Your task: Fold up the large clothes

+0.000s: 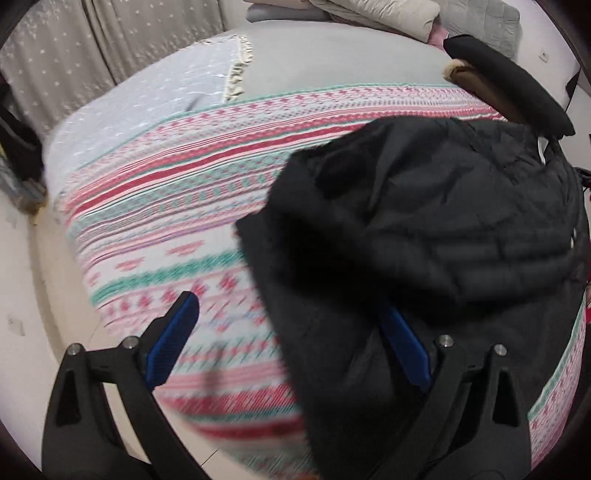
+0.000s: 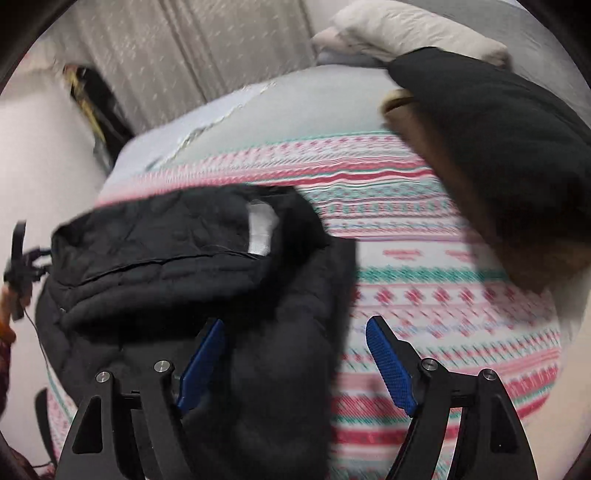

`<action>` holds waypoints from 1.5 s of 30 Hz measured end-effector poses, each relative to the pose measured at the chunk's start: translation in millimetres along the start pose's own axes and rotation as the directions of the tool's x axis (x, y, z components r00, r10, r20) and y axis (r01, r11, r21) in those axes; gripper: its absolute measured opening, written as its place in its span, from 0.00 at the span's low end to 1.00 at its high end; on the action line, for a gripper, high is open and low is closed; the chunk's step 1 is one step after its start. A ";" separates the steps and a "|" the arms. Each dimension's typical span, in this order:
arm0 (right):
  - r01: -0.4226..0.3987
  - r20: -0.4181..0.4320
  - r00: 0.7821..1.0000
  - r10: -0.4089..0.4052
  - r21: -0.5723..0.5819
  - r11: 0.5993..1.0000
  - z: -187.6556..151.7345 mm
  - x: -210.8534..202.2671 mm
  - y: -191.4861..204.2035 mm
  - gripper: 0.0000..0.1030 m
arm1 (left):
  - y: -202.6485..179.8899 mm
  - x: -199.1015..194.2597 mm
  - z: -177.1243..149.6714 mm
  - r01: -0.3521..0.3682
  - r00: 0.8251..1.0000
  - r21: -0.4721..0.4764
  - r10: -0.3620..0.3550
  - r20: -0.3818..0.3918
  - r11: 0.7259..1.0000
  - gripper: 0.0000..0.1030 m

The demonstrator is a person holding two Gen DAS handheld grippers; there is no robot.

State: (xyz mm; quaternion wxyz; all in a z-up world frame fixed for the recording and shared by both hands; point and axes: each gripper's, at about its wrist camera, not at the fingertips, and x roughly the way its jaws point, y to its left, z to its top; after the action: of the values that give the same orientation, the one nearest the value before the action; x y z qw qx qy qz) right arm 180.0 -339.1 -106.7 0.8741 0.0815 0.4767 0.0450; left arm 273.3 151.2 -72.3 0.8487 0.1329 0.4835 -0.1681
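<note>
A black quilted jacket (image 1: 436, 221) lies bunched on a bed with a pink, white and teal patterned blanket (image 1: 177, 192). My left gripper (image 1: 291, 332) is open above the blanket, its right finger over the jacket's near edge. In the right wrist view the jacket (image 2: 192, 266) lies to the left, a white label (image 2: 260, 229) showing on it. My right gripper (image 2: 295, 358) is open, its left finger over the jacket and its right finger over the blanket (image 2: 443, 295). Neither holds anything.
A folded black and tan garment (image 1: 509, 81) lies at the bed's far right and also shows in the right wrist view (image 2: 491, 140). Pale folded bedding (image 1: 376, 14) is stacked at the head. Curtains (image 1: 92, 48) hang behind. Pale floor (image 1: 26, 295) lies left of the bed.
</note>
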 end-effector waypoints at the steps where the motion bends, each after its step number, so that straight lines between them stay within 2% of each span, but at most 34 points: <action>1: -0.003 -0.001 1.000 0.003 -0.005 1.000 4.3 4.4 5.7 0.77 | -0.7 5.0 8.1 0.028 1.000 -0.027 -0.027 0.012 0.999 0.94; 5: 0.004 0.037 0.999 -0.005 0.027 1.000 38.3 22.7 17.2 0.77 | 5.3 16.0 31.3 0.076 0.996 -0.127 -0.068 0.065 0.989 0.94; 10: 0.043 0.098 0.993 -0.060 0.174 0.984 62.4 22.7 -6.9 0.77 | 26.3 24.3 44.1 0.014 0.998 -0.260 0.003 0.065 0.965 0.93; 11: 0.038 0.104 0.993 -0.062 0.219 0.975 63.0 20.7 -15.6 0.77 | 28.9 24.4 44.1 0.029 0.997 -0.267 -0.011 0.071 0.963 0.88; 14: -0.062 0.143 0.989 0.023 0.274 0.960 58.5 12.2 -29.0 0.77 | 27.4 23.6 41.7 0.119 0.990 -0.247 -0.097 0.098 0.962 0.72; 16: -0.104 0.151 0.987 0.063 0.280 0.954 58.4 14.1 -31.5 0.77 | 24.3 25.4 40.8 0.154 0.986 -0.255 -0.133 0.098 0.955 0.55; 18: -0.090 0.126 0.990 0.057 0.282 0.955 58.9 23.9 -29.6 0.77 | 21.5 26.2 44.0 0.165 0.984 -0.290 -0.138 0.113 0.943 0.35; 19: -0.079 0.101 0.993 0.053 0.273 0.959 59.4 32.1 -26.7 0.74 | 20.2 24.6 45.5 0.167 0.983 -0.300 -0.134 0.129 0.939 0.26; 20: -0.066 0.084 0.995 0.046 0.260 0.963 59.4 38.5 -22.0 0.51 | 19.0 20.2 48.0 0.174 0.979 -0.314 -0.131 0.154 0.933 0.14; 22: -0.051 0.053 0.998 0.040 0.226 0.973 63.7 49.6 -12.8 0.11 | 19.5 7.2 53.1 0.174 0.973 -0.344 -0.108 0.205 0.923 0.13; 24: -0.012 0.099 0.995 -0.012 0.246 0.969 72.3 47.3 -9.1 0.10 | 22.1 1.3 61.4 0.154 0.969 -0.360 -0.069 0.238 0.920 0.11; 26: -0.009 0.151 0.988 -0.032 0.263 0.965 80.2 42.9 -9.8 0.10 | 24.6 0.9 70.4 0.103 0.967 -0.370 -0.005 0.256 0.923 0.11; 28: 0.048 0.162 0.982 -0.093 0.266 0.963 90.3 48.9 -7.1 0.10 | 24.7 12.4 78.7 0.038 0.970 -0.367 0.055 0.238 0.930 0.11; 30: 0.117 0.123 0.981 -0.151 0.248 0.962 96.4 64.6 -1.8 0.11 | 23.6 32.2 84.6 -0.019 0.976 -0.359 0.096 0.196 0.933 0.14; 31: 0.143 0.101 0.980 -0.172 0.244 0.959 97.9 71.5 -1.4 0.13 | 22.1 48.4 87.3 -0.064 0.981 -0.350 0.123 0.150 0.935 0.16; 33: 0.205 0.045 0.974 -0.221 0.231 0.951 97.9 84.4 3.7 0.15 | 19.8 65.6 87.9 -0.120 0.985 -0.336 0.155 0.081 0.934 0.25; 34: 0.217 0.036 0.972 -0.231 0.226 0.950 96.6 85.6 5.0 0.19 | 18.2 70.7 87.9 -0.147 0.984 -0.330 0.172 0.049 0.933 0.25; 35: 0.230 0.032 0.970 -0.242 0.218 0.948 94.6 83.7 6.9 0.24 | 17.4 67.1 85.8 -0.152 0.983 -0.329 0.179 0.052 0.932 0.26; 36: 0.242 0.039 0.966 -0.256 0.211 0.947 93.0 77.9 9.6 0.27 | 15.2 58.2 84.8 -0.161 0.978 -0.330 0.196 0.075 0.930 0.31; 37: 0.249 0.049 0.963 -0.264 0.207 0.946 92.0 73.3 9.5 0.35 | 13.4 51.7 82.6 -0.172 0.973 -0.329 0.212 0.090 0.928 0.37; 38: 0.258 0.070 0.958 -0.277 0.203 0.945 90.2 63.3 12.7 0.45 | 7.5 38.1 81.4 -0.201 0.961 -0.324 0.250 0.118 0.924 0.49; 39: 0.266 0.108 0.951 -0.291 0.200 0.943 88.2 49.9 19.4 0.50 | -2.8 22.3 79.5 -0.240 0.941 -0.319 0.300 0.156 0.917 0.57; 40: 0.261 0.140 0.946 -0.291 0.196 0.945 87.7 41.8 24.9 0.54 | -13.9 10.1 78.2 -0.255 0.925 -0.309 0.324 0.197 0.916 0.60; 41: 0.248 0.170 0.944 -0.281 0.191 0.950 86.5 33.8 33.7 0.56 | -21.7 3.6 78.4 -0.255 0.917 -0.301 0.329 0.225 0.919 0.66; 42: 0.222 0.207 0.943 -0.259 0.185 0.957 85.1 26.8 46.8 0.58 | -42.3 -8.8 76.9 -0.219 0.914 -0.286 0.298 0.273 0.933 0.72; 44: 0.166 0.241 0.950 -0.199 0.149 0.975 82.1 25.8 80.0 0.62 | -70.6 -14.0 76.8 -0.132 0.924 -0.251 0.210 0.318 0.959 0.79; 45: 0.135 0.245 0.957 -0.158 0.106 0.985 80.1 31.1 102.7 0.63 | -90.2 -9.6 77.9 -0.076 0.934 -0.222 0.148 0.325 0.972 0.79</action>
State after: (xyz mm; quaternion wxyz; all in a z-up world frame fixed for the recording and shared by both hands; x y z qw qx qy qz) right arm 264.1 -241.3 -70.7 0.9241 0.0894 0.3680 -0.0517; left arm 291.8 40.6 -30.9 0.9366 0.0408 0.3366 -0.0887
